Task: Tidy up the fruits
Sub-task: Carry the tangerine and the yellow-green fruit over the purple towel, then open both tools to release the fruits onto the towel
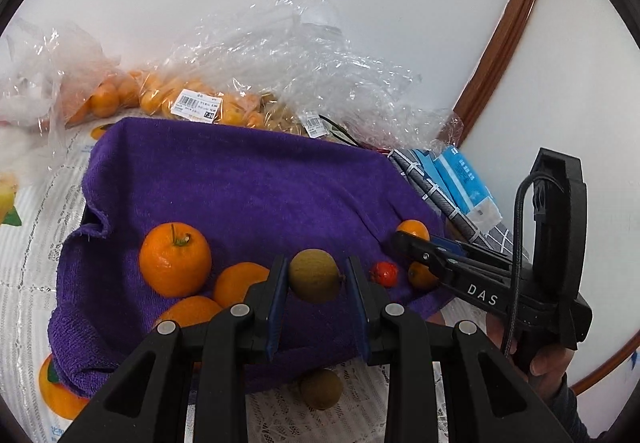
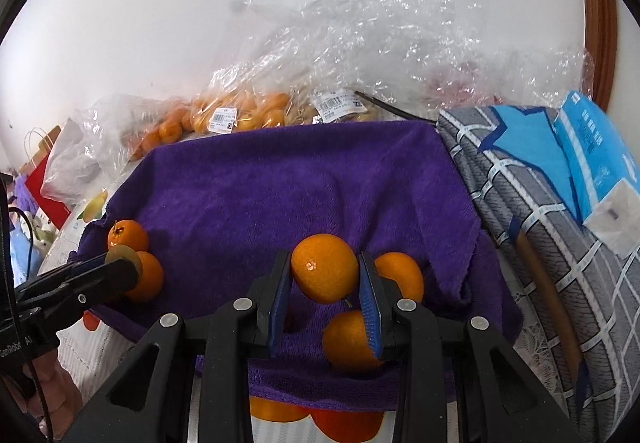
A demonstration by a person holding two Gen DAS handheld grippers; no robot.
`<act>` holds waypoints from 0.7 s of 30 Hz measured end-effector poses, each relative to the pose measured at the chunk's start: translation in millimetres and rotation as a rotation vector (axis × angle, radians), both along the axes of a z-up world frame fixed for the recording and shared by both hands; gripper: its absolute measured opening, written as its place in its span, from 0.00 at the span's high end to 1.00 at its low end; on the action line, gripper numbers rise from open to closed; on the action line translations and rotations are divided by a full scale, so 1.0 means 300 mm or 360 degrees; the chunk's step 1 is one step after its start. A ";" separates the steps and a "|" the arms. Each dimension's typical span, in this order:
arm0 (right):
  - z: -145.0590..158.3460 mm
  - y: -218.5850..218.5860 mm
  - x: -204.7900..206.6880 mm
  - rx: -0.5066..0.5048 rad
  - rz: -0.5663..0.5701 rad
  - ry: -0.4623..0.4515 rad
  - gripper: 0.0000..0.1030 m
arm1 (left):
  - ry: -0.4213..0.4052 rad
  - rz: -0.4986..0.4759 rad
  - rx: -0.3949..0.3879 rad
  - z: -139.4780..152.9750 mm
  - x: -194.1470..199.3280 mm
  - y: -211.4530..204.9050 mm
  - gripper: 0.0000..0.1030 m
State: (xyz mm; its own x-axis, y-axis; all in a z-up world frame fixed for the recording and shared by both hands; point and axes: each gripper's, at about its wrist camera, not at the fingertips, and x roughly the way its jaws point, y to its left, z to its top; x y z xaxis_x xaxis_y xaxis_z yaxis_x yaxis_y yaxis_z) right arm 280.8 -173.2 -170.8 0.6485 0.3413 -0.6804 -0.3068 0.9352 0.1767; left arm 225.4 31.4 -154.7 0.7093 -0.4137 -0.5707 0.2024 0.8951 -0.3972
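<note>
Right now my left gripper pinches a round tan-green fruit and my right gripper a small glossy orange mandarin, both above the purple terry towel, where either smooth fruit could slip free.

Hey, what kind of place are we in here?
Probably a home table after a grocery run: tagged plastic bags of oranges, a purple towel for sorting fruit, and a tissue pack beside it.
</note>
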 end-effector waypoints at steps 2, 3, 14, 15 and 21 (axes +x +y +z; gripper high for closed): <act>-0.006 0.003 -0.004 -0.0011 0.0003 -0.0007 0.68 | 0.0009 0.0000 -0.0004 -0.002 0.002 0.003 0.73; -0.006 0.006 -0.006 -0.0020 0.0005 -0.0019 0.68 | 0.0010 0.0001 -0.0002 -0.003 0.002 0.004 0.73; -0.002 -0.006 -0.013 0.0013 0.0001 -0.0010 0.68 | 0.0006 -0.0006 0.0036 -0.004 0.007 -0.012 0.73; -0.002 -0.007 -0.013 0.0014 0.0001 -0.0006 0.68 | 0.0005 -0.0006 0.0039 -0.004 0.008 -0.014 0.73; 0.019 -0.017 -0.027 0.0035 -0.0009 -0.0040 0.59 | -0.0004 -0.0010 0.0070 -0.003 0.009 -0.019 0.73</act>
